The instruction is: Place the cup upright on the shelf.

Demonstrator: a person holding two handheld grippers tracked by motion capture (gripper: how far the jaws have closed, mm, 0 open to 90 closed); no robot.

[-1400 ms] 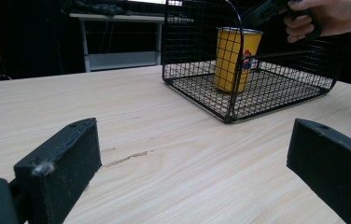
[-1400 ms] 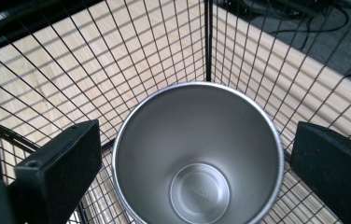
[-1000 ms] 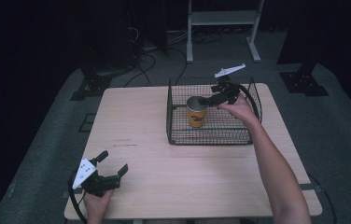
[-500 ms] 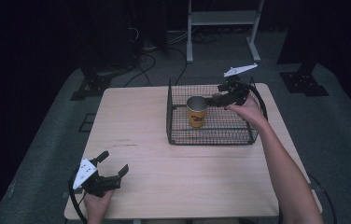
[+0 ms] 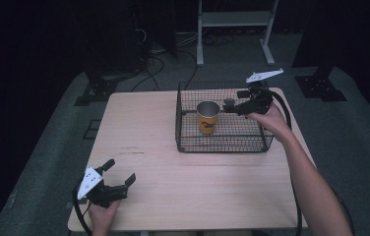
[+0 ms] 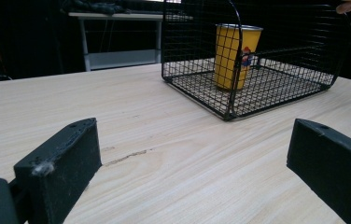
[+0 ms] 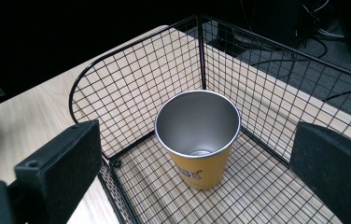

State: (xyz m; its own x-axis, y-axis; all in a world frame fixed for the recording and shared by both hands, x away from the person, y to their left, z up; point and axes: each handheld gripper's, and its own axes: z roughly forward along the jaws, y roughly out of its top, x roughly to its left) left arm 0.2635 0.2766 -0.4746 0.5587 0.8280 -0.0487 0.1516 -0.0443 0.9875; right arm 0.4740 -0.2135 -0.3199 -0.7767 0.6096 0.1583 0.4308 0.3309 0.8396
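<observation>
A yellow metal cup (image 5: pixel 207 117) stands upright in a black wire basket (image 5: pixel 222 147) on the far right of the wooden table (image 5: pixel 173 187). My right gripper (image 5: pixel 232 101) hovers open over the basket's right part, just right of the cup, with nothing in it. In the right gripper view the cup (image 7: pixel 197 135) shows its empty steel inside between the wide-apart jaws, in a corner of the basket (image 7: pixel 131 98). My left gripper (image 5: pixel 120 172) rests open at the table's near left corner. From it the cup (image 6: pixel 234 56) shows through the basket's mesh (image 6: pixel 197 42) far ahead.
A white metal frame (image 5: pixel 232 19) stands on the floor beyond the table, with cables (image 5: pixel 163 59) and dark stand bases (image 5: pixel 94 91) around it. Bare tabletop lies between the left gripper and the basket.
My right gripper has drawn back to the right, away from the cup, which stays upright in the basket. The left gripper has not moved.
</observation>
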